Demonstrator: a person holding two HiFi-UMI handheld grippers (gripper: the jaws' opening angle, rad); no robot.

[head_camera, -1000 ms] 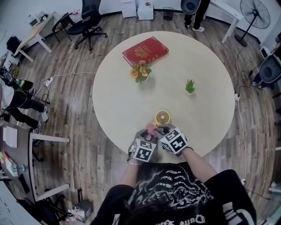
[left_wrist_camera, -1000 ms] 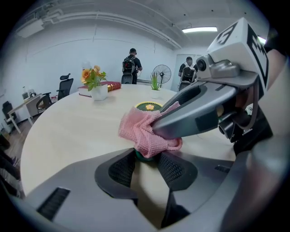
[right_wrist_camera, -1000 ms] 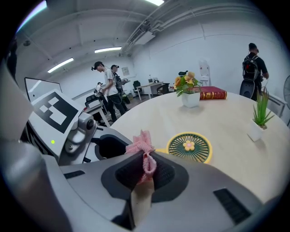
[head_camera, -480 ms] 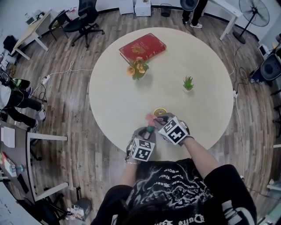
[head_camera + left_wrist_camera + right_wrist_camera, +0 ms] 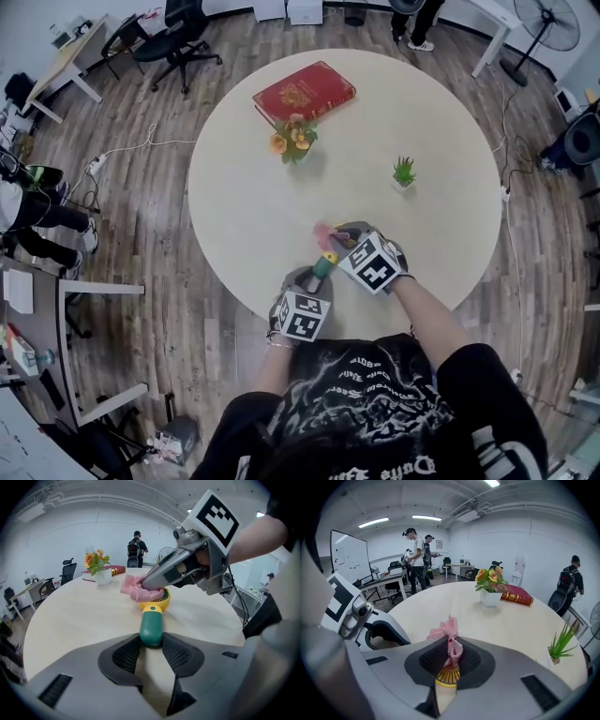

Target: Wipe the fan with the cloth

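A small hand fan lies on the round table (image 5: 244, 187) near its front edge. My left gripper (image 5: 314, 279) is shut on the fan's green handle (image 5: 151, 629); a bit of that handle (image 5: 325, 265) shows in the head view. The fan's yellow head (image 5: 158, 603) lies beyond the handle. My right gripper (image 5: 339, 239) reaches in from the right and is shut on a pink cloth (image 5: 323, 232), which it presses on the yellow grille (image 5: 447, 676). In the right gripper view the cloth (image 5: 451, 641) sticks up between the jaws of the right gripper (image 5: 450, 656). The left gripper (image 5: 151, 641) stays low behind the handle.
A red book (image 5: 303, 91) and a pot of orange flowers (image 5: 294, 141) stand at the table's far side. A little green plant (image 5: 404, 172) is at the right. Office chairs, desks, a standing fan (image 5: 551, 23) and people surround the table.
My right gripper has slid the pink cloth away from me across the fan's head, which it now covers, and has rolled a little. The left gripper has kept still on the handle.
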